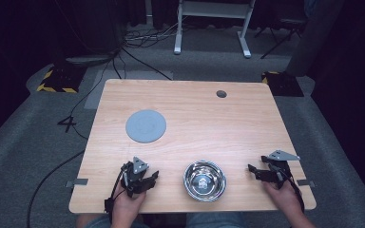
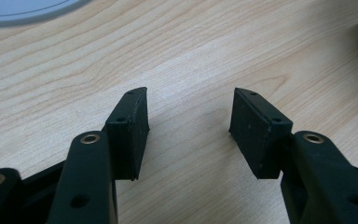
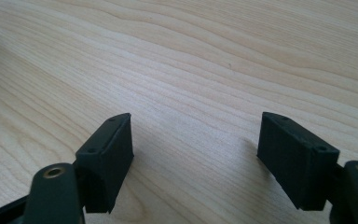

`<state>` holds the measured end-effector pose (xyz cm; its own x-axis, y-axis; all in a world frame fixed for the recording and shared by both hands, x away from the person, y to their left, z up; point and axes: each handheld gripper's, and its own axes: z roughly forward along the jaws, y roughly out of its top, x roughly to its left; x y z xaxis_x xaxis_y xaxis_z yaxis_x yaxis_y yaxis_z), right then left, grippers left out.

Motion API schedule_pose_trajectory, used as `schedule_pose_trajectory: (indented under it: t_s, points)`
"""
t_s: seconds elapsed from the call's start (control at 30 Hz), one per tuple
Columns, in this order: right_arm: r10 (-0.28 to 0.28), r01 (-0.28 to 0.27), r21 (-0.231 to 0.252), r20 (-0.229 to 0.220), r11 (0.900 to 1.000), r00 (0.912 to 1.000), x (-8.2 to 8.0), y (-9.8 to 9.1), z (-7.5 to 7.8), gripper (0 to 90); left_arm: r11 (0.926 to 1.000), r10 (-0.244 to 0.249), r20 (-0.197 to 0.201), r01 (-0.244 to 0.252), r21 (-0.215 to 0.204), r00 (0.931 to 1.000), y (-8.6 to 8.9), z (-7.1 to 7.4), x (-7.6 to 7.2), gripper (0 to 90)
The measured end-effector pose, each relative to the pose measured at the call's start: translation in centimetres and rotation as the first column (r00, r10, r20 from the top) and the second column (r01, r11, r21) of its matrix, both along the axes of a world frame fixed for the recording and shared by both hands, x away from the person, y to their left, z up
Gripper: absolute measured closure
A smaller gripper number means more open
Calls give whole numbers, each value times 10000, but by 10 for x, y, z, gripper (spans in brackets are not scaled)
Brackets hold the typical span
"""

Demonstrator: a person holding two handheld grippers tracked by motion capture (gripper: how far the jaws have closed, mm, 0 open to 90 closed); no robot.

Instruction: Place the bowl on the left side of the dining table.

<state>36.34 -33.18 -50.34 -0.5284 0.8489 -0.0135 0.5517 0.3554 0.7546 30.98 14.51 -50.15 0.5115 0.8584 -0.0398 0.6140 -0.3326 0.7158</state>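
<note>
We count one grey disc [image 1: 145,126], one steel bowl [image 1: 205,180] and two tools on the worktop [image 1: 204,123]. Our left tool [image 1: 153,177] sits at the near edge just left of the bowl, its jaws apart with bare wood between them. The bowl stands between both tools. Our right tool [image 1: 251,171] lies near the right edge, its jaws wide, gripping nothing.
</note>
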Motion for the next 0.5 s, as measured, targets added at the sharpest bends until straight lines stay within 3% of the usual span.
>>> schedule_pose_trajectory:
  t_s: [0.5]
  points:
    - [-1,1,-1,0,10000,10000,0,0,0,265,9999,10,17,-10,121,10000,-1,0,0,467]
